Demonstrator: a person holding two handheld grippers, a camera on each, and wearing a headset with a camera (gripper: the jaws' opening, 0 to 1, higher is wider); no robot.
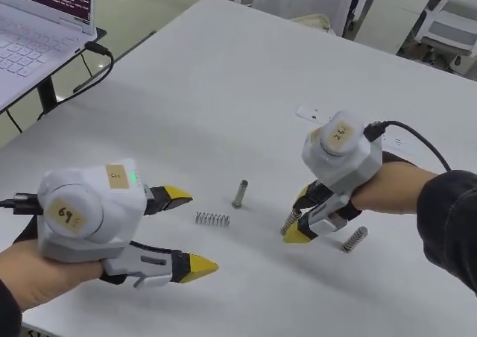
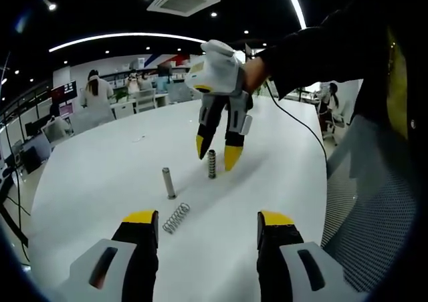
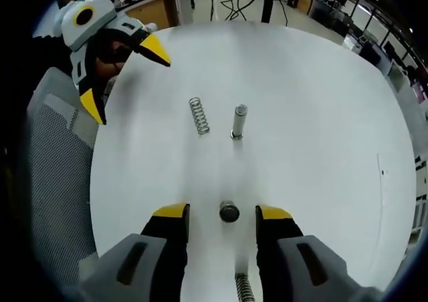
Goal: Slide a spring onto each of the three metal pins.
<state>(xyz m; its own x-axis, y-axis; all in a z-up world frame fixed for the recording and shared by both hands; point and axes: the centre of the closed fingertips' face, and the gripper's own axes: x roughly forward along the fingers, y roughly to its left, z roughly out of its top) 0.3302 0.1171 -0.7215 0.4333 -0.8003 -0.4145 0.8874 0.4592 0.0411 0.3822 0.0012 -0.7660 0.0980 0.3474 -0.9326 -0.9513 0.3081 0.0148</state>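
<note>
WORKBENCH: A right gripper (image 1: 299, 216) is held tips-down over a white table (image 1: 223, 76). Its jaws are parted on either side of a sprung pin (image 2: 212, 163) that stands upright between them, and no contact can be made out. The left gripper (image 1: 195, 230) is held low at the near edge with its jaws wide apart and nothing between them.

A bare pin (image 1: 240, 194) is seen standing near the middle of the table. A loose spring (image 1: 212, 218) lies flat just beside it, on the side nearer the left gripper. A second spring (image 1: 355, 238) lies on the far side of the right gripper from the bare pin; whether a pin sits inside it cannot be told. One pin is thus judged finished, one is plainly unserved, and the third is left in doubt.

The loose spring is judged very light and soft along its length, and its round wire is likely to be slick against the jaw tips. It would best be taken across its middle coils with a gentle close, since a hard squeeze could flatten the coils or send it skidding away. An end should be left clear so it can be lowered over the pin's top.

The bare pin is taken to be stiff and smooth, and easily toppled on its narrow foot. If it is steadied, it should be gripped low on the shaft.
</note>
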